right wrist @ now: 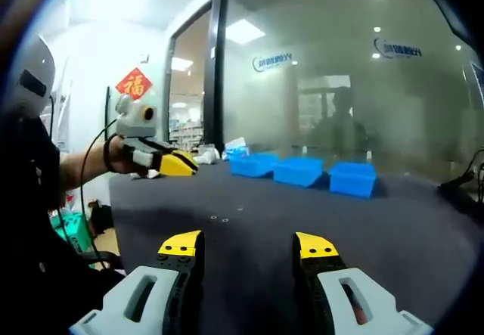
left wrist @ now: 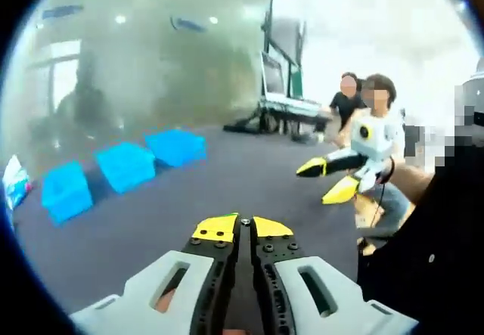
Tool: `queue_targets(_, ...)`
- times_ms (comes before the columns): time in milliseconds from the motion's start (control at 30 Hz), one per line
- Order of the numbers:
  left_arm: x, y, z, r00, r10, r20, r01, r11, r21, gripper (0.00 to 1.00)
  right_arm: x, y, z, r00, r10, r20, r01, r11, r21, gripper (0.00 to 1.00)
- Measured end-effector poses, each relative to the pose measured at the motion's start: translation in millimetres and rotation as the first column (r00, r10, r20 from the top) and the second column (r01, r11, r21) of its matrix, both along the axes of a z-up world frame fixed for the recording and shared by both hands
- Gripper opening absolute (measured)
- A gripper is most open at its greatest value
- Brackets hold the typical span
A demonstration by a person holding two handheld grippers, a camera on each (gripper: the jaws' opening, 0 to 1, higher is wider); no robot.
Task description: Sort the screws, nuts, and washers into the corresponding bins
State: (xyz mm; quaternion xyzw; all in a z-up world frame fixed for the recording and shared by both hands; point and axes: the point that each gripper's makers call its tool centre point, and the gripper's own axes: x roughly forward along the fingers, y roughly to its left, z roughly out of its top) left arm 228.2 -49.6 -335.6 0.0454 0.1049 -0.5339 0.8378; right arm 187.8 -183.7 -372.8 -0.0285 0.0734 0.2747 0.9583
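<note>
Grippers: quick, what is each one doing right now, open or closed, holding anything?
Left gripper: closed, nothing visible between the yellow tips.
Right gripper: open, holding nothing, above the dark table.

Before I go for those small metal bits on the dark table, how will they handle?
The small metal bits look tiny and flat, so probably light, sliding easily when nudged. Ring-shaped ones may roll. The open right hand-held gripper would likely need to close almost fully.

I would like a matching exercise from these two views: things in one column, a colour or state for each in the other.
Things:
1. left claw
2. right claw
3. bins
4. table

States:
a. blue, in a row at the table's far edge
b. tips apart
c. dark grey surface
d. tips together

Pairs: 1-d, 2-b, 3-a, 4-c
</note>
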Motion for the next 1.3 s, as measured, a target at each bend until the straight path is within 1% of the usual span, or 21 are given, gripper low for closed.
queue_targets(133, -4.9, 10.0, 5.3, 0.999, 0.043, 0.008, -0.043, 0.998, -0.048, 0.05, -0.4, 0.8, 2.1, 1.000, -0.002, 0.006, 0.002, 1.000, -0.001, 0.43)
queue_targets(200, -1.5, 17.6, 7.0, 0.996, 0.085, 0.019, -0.084, 0.994, -0.070, 0.05, -0.5, 1.5, 3.0, 1.000, -0.002, 0.010, 0.002, 1.000, -0.001, 0.43)
queue_targets(233, 2.1, 22.4, 7.5, 0.993, 0.113, 0.022, -0.111, 0.991, -0.080, 0.05, -0.5, 2.2, 3.7, 1.000, -0.001, 0.012, 0.001, 1.000, -0.001, 0.43)
queue_targets(333, 21.4, 44.2, 10.1, 0.973, 0.223, 0.061, -0.217, 0.973, -0.081, 0.05, -0.4, 3.2, 5.2, 1.000, 0.000, 0.016, 0.000, 1.000, 0.001, 0.43)
queue_targets(400, 37.5, 59.0, 16.0, 0.954, 0.285, 0.096, -0.277, 0.957, -0.087, 0.05, -0.6, 3.8, 6.0, 1.000, 0.001, 0.019, -0.001, 1.000, 0.002, 0.43)
queue_targets(467, 57.7, 75.5, 23.2, 0.928, 0.356, 0.113, -0.346, 0.933, -0.102, 0.05, -0.9, 4.5, 6.2, 1.000, 0.002, 0.020, -0.002, 1.000, 0.003, 0.43)
queue_targets(533, 74.5, 87.4, 27.4, 0.909, 0.403, 0.106, -0.392, 0.914, -0.107, 0.05, -1.2, 5.1, 5.8, 1.000, 0.004, 0.019, -0.004, 1.000, 0.004, 0.43)
queue_targets(567, 85.1, 94.2, 31.2, 0.895, 0.434, 0.101, -0.422, 0.899, -0.116, 0.05, -1.3, 5.3, 5.4, 1.000, 0.004, 0.018, -0.004, 1.000, 0.003, 0.43)
queue_targets(600, 94.8, 99.7, 34.6, 0.885, 0.455, 0.100, -0.443, 0.889, -0.119, 0.05, -1.3, 5.4, 5.0, 1.000, 0.004, 0.018, -0.004, 1.000, 0.003, 0.43)
queue_targets(667, 113.3, 107.2, 42.0, 0.872, 0.480, 0.099, -0.467, 0.875, -0.125, 0.05, -1.2, 5.7, 4.5, 1.000, 0.005, 0.016, -0.005, 1.000, 0.005, 0.43)
queue_targets(733, 137.8, 117.4, 50.5, 0.843, 0.526, 0.116, -0.511, 0.849, -0.131, 0.05, -0.6, 5.9, 3.6, 1.000, 0.005, 0.015, -0.005, 1.000, 0.005, 0.43)
queue_targets(767, 148.0, 119.3, 52.5, 0.835, 0.537, 0.118, -0.523, 0.842, -0.130, 0.05, -0.1, 6.2, 2.8, 1.000, 0.005, 0.013, -0.005, 1.000, 0.009, 0.43)
queue_targets(833, 171.0, 126.6, 57.1, 0.808, 0.574, 0.132, -0.560, 0.818, -0.133, 0.05, 0.3, 7.0, 1.2, 1.000, 0.007, 0.010, -0.007, 1.000, 0.009, 0.43)
queue_targets(900, 192.4, 129.1, 58.9, 0.798, 0.589, 0.131, -0.575, 0.808, -0.127, 0.05, 0.5, 7.5, -0.1, 1.000, 0.008, 0.006, -0.009, 1.000, 0.010, 0.43)
queue_targets(933, 203.6, 131.6, 59.5, 0.785, 0.604, 0.134, -0.592, 0.797, -0.123, 0.05, 0.5, 7.5, -0.5, 1.000, 0.009, 0.005, -0.009, 1.000, 0.011, 0.43)
queue_targets(1067, 240.5, 135.8, 61.6, 0.774, 0.628, 0.080, -0.618, 0.777, -0.120, 0.05, 0.6, 5.4, -1.2, 1.000, 0.004, 0.002, -0.004, 1.000, 0.009, 0.43)
queue_targets(1133, 251.0, 131.7, 62.0, 0.770, 0.630, 0.105, -0.622, 0.777, -0.098, 0.05, 0.3, 3.2, -0.5, 1.000, 0.002, 0.003, -0.002, 1.000, 0.007, 0.43)
queue_targets(1167, 254.8, 130.2, 61.9, 0.762, 0.636, 0.119, -0.630, 0.771, -0.090, 0.05, 1.0, 1.3, -0.1, 1.000, -0.003, 0.004, 0.003, 1.000, 0.009, 0.43)
queue_targets(1200, 260.6, 127.9, 60.9, 0.761, 0.637, 0.118, -0.632, 0.770, -0.083, 0.05, 1.6, -0.2, 0.2, 1.000, -0.006, 0.004, 0.006, 1.000, 0.012, 0.43)
queue_targets(1267, 279.4, 127.1, 59.0, 0.751, 0.649, 0.122, -0.647, 0.760, -0.061, 0.05, 2.4, -1.9, 0.4, 1.000, -0.011, 0.005, 0.011, 1.000, 0.015, 0.43)
queue_targets(1300, 288.0, 128.3, 58.7, 0.744, 0.659, 0.111, -0.657, 0.752, -0.061, 0.05, 2.6, -2.3, 0.3, 1.000, -0.012, 0.005, 0.012, 1.000, 0.016, 0.43)
